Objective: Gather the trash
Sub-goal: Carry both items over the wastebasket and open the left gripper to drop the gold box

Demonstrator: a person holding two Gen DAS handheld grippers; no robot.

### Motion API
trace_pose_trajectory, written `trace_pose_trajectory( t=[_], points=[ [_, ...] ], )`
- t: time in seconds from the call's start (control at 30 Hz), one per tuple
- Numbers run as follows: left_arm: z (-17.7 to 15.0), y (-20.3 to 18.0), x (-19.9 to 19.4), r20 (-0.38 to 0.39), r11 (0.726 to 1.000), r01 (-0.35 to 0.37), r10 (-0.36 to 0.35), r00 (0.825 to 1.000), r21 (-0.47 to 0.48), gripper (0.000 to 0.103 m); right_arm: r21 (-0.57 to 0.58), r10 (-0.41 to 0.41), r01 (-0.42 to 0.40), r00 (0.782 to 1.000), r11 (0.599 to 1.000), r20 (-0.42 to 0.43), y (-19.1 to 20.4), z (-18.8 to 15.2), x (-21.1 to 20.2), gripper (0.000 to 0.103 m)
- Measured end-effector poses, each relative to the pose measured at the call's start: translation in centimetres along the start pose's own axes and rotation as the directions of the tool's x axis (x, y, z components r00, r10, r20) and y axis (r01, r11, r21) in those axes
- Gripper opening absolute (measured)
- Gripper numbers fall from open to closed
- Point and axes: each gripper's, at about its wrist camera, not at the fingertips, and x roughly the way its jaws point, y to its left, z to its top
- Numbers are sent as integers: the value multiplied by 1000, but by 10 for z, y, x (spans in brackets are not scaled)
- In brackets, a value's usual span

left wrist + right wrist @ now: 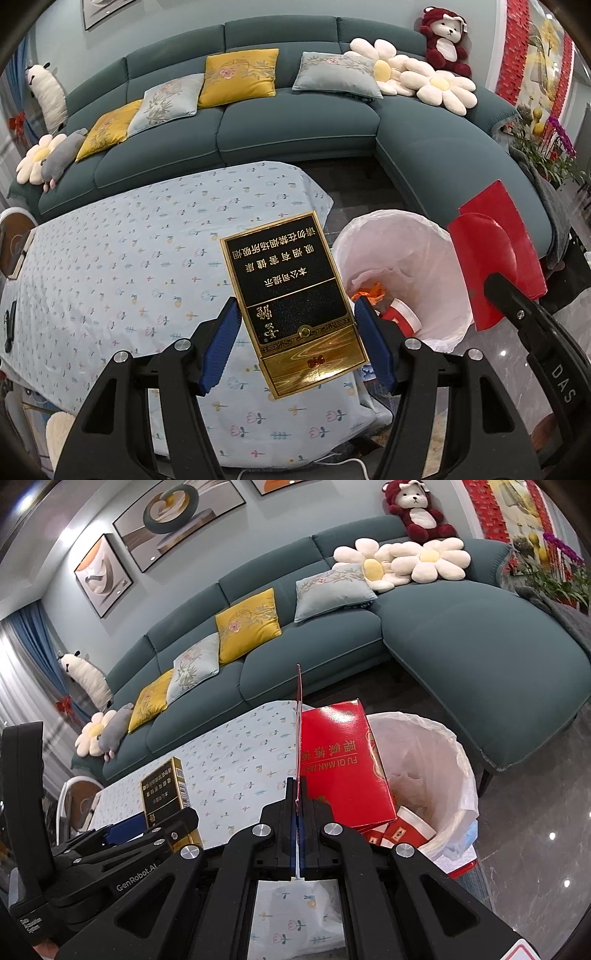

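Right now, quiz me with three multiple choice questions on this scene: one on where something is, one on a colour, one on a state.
1. Where is the bin?
A. on the sofa
B. on the floor beside the table
C. on the table

2. What colour is the envelope in the right tongs?
A. red
B. green
C. white

3. The left tongs are
A. open and empty
B. shut on the cigarette box
C. out of view

B: it stands past the table edge.
A: glossy red face.
B: blue pads press both box sides.
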Motion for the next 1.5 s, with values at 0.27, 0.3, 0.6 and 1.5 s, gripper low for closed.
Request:
trace_pose_trajectory(
  t=[0.27,0.3,0.6,1.5],
  points=[
    [6,-21,13,-15,999,20,-19,1000,31,61,28,-13,14,1000,1000,-6,-20,4,5,1],
    [7,-24,16,-18,999,23,-23,1000,36,61,34,-15,16,1000,999,-6,-24,6,7,1],
    [16,-47,43,-49,996,63,-60,997,66,61,74,-41,42,999,996,-19,-46,13,22,1],
    [36,-69,93,-111,983,160,-150,982,88,75,102,-97,103,993,989,-66,-69,22,64,9]
  ],
)
